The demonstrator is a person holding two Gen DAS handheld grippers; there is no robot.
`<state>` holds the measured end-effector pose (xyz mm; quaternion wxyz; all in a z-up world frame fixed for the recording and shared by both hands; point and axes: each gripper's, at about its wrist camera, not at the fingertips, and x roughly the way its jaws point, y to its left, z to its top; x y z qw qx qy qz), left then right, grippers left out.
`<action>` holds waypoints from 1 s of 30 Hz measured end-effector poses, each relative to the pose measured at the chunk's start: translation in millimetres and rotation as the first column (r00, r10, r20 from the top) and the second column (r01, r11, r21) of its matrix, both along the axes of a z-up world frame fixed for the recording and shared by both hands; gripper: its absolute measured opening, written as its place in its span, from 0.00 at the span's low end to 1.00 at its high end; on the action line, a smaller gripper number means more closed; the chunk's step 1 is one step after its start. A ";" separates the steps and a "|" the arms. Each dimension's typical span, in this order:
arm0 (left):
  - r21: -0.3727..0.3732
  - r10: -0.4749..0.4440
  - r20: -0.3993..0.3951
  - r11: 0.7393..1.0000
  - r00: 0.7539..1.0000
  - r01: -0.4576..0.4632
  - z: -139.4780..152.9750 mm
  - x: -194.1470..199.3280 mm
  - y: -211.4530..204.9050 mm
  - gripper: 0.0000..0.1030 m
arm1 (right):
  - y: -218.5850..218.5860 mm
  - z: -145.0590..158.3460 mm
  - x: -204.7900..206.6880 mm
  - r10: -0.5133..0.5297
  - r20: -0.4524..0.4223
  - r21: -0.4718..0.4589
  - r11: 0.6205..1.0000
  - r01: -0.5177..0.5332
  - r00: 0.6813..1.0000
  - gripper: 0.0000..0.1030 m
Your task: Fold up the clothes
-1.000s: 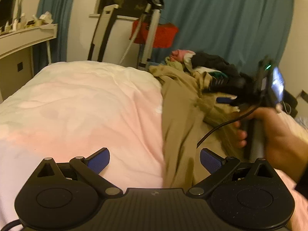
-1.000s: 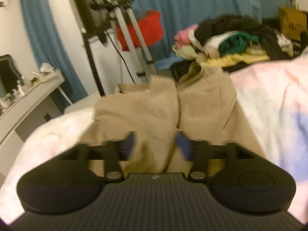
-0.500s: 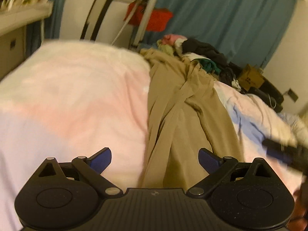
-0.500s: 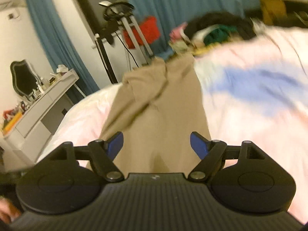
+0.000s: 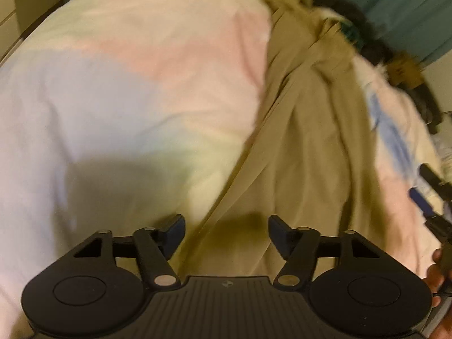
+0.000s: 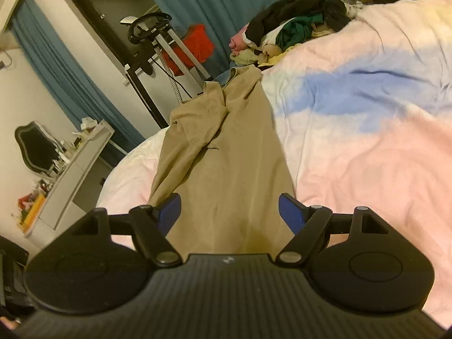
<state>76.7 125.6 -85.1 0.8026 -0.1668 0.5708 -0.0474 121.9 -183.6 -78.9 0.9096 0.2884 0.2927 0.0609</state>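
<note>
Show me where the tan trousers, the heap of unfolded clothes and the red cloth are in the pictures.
tan trousers (image 6: 226, 169): right wrist view, on the middle of the flat leg.
heap of unfolded clothes (image 6: 293, 28): right wrist view, on the green garment.
red cloth (image 6: 197, 45): right wrist view, on its middle.

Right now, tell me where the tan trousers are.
The tan trousers lie stretched lengthwise on the pastel bedspread, running from between the right gripper fingers toward the clothes pile at the far end.
</note>
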 end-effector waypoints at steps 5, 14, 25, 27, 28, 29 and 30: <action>0.069 -0.011 -0.057 0.998 0.998 0.015 -4.4 -2.7 -8.6 0.24 | -6.1 1.9 -2.0 0.000 0.002 0.039 0.999 0.000 1.000 0.77; 0.395 -0.316 0.184 0.891 0.931 0.225 49.8 -50.9 -75.7 0.04 | -16.8 5.6 -5.4 0.000 0.006 0.103 0.995 -0.001 1.000 0.77; 0.542 -0.643 0.311 0.725 0.700 0.425 59.0 -101.5 -171.3 0.02 | -20.4 17.7 -8.6 -0.011 0.046 0.072 0.997 0.007 0.999 0.77; 0.497 -0.632 0.308 0.744 0.712 0.446 50.0 -94.8 -177.6 0.02 | -21.0 17.6 -8.0 -0.012 0.045 0.072 0.997 0.009 0.999 0.77; 0.477 -0.627 0.306 0.752 0.717 0.454 45.0 -90.6 -182.0 0.02 | -21.2 17.1 -7.4 -0.013 0.043 0.073 0.997 0.010 0.999 0.77; 0.464 -0.625 0.303 0.756 0.719 0.462 39.0 -87.0 -186.4 0.02 | -21.4 16.6 -6.9 -0.014 0.041 0.073 0.997 0.011 0.999 0.77; 0.454 -0.626 0.297 0.757 0.721 0.470 32.6 -84.3 -190.3 0.02 | -21.7 16.2 -6.3 -0.015 0.039 0.074 0.997 0.012 0.999 0.77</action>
